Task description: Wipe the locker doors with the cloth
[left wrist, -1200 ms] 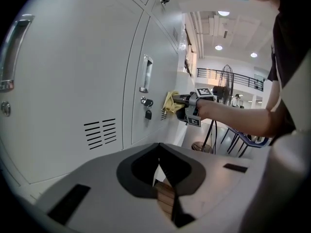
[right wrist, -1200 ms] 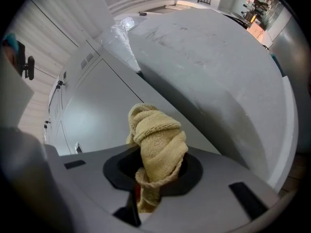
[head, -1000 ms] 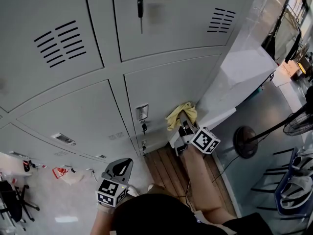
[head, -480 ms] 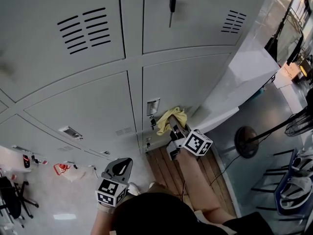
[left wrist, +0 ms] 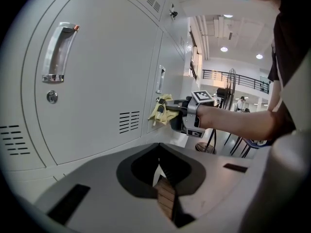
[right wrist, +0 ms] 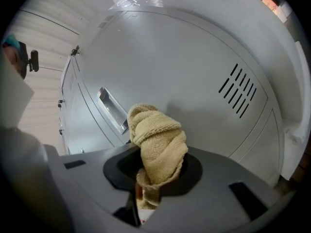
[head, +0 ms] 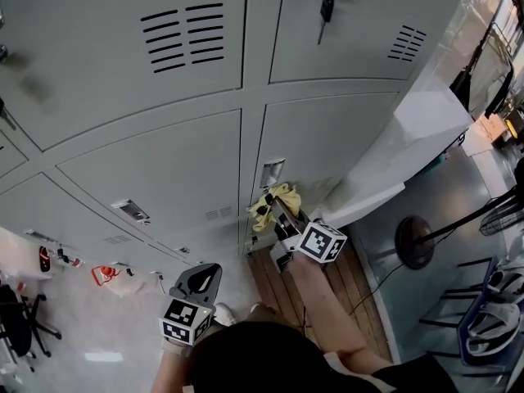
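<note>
A yellow cloth is bunched against the lower grey locker door, just under its recessed handle. My right gripper is shut on the cloth and holds it to the door; the cloth hides the fingertips in the right gripper view. The handle lies just left of the cloth there, and a vent to the right. My left gripper hangs low near my body, shut and holding nothing, away from the lockers. In the left gripper view the cloth and the right gripper show ahead.
A key hangs from the upper locker. A white angled panel stands to the right of the lockers. Wooden floor slats lie below, with a fan base and chairs at the right.
My right gripper has slid the cloth leftward across the lower door, from its right part to just under the handle. The left gripper has stayed in place.
</note>
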Tool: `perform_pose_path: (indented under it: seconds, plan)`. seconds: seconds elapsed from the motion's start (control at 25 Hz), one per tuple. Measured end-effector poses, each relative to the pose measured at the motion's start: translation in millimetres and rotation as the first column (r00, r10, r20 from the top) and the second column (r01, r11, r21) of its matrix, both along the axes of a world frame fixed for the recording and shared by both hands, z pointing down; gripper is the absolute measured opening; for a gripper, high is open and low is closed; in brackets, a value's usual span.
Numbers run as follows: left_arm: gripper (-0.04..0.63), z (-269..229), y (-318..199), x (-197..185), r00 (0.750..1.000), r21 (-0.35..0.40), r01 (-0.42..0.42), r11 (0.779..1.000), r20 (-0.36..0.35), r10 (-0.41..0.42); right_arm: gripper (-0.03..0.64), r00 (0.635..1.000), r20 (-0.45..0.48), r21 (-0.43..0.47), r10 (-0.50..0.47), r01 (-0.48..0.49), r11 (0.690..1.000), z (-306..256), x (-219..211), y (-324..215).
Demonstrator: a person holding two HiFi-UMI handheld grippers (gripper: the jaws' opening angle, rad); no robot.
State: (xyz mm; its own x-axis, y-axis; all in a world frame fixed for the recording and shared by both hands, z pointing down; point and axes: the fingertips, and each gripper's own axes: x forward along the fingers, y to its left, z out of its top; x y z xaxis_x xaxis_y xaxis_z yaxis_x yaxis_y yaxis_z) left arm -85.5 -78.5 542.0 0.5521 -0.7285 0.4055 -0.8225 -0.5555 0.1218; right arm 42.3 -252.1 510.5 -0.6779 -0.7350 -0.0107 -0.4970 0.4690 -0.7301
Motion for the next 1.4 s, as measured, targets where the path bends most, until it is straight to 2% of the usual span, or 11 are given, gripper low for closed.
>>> perform_pose_path:
  seconds: [0.24,0.4,0.68,0.88,1.4]
  plan:
    - [0.009,1,6,-10,1.0,0.008,0.026,1.0,-0.002,-0.026,0.08,0.998,0.07,-0.032,0.005,-0.003,0.999,6,-7,3]
    - [0.009,2,9,-12,1.0,0.003,0.031,1.0,0.002,-0.031,0.08,0.997,0.083,-0.055,-0.012,0.016,0.998,13,-15,6]
    - [0.009,4,10,-12,0.999,0.002,0.037,0.999,0.006,-0.037,0.081,0.997,0.056,-0.066,-0.049,0.053,0.996,25,-23,7]
    - [0.009,5,7,-10,0.999,-0.005,0.036,0.999,0.014,-0.036,0.084,0.999,-0.007,-0.073,-0.052,0.051,0.996,38,-16,4]
    - [0.009,11,-9,11,1.0,-0.021,0.012,1.0,0.017,-0.012,0.087,0.997,-0.055,-0.094,0.05,-0.055,0.994,47,44,-19]
